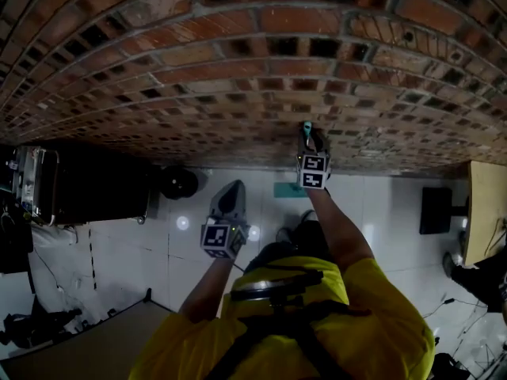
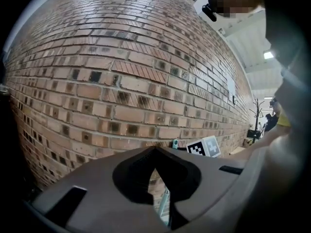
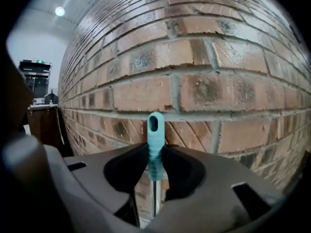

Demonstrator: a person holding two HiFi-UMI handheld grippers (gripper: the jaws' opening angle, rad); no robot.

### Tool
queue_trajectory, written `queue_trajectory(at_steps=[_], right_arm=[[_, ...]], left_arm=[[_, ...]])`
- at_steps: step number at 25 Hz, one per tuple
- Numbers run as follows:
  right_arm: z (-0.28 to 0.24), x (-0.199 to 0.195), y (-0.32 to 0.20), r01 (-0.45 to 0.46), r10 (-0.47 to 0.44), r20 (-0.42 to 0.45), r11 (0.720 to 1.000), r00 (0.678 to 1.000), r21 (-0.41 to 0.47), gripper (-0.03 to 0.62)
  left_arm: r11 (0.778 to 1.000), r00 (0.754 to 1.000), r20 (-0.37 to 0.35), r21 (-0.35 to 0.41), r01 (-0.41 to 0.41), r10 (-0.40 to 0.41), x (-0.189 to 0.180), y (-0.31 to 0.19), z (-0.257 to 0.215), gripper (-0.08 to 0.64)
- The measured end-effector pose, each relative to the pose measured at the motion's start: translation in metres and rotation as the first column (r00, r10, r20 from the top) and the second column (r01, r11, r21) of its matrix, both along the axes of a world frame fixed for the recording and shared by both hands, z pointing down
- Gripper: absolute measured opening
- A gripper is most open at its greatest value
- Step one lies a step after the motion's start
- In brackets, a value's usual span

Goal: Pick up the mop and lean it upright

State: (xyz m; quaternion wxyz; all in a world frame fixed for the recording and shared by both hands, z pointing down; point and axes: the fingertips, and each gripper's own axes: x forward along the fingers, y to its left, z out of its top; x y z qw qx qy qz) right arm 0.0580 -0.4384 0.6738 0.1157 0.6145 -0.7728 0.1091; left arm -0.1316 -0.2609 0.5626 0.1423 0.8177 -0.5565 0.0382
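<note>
Right tool clamped on the mop handle at frame centre, left tool shut empty: leaning seems underway, and next its tip needs resting on the brick wall.

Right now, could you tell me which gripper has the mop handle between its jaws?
The right gripper: the mop's teal handle end stands between its jaws, while the left gripper is shut, gripping nothing.
</note>
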Motion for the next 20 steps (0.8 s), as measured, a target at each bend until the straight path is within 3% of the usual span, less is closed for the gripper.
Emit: queue_trajectory(at_steps=[3,8,13,20], right_arm=[[-0.006,-0.004,0.015,0.049,-0.049,-0.004,0.999,0.999,-0.001,0.104],[-0.045,-0.013,0.089,0.14,-0.14,0.007,0.989,0.99,0.054,0.104],[-0.139,-0.004,0.154,0.181,-0.188,0.025,0.968,0.982,0.176,0.103],[-0.271,0.016,0.204,0.207,-0.239,0.047,0.911,0.97,0.357,0.101]], left_arm=[[1.0,1.0,0.006,0.028,-0.011,0.011,0.001,-0.004,-0.005,0.0],[0.999,0.999,-0.013,0.042,-0.03,0.031,0.006,0.0,-0.015,0.0],[0.995,0.998,-0.022,0.079,-0.052,0.054,0.006,0.007,-0.03,0.0],[0.985,0.997,-0.027,0.158,-0.067,0.072,0.005,0.011,-0.062,0.0]])
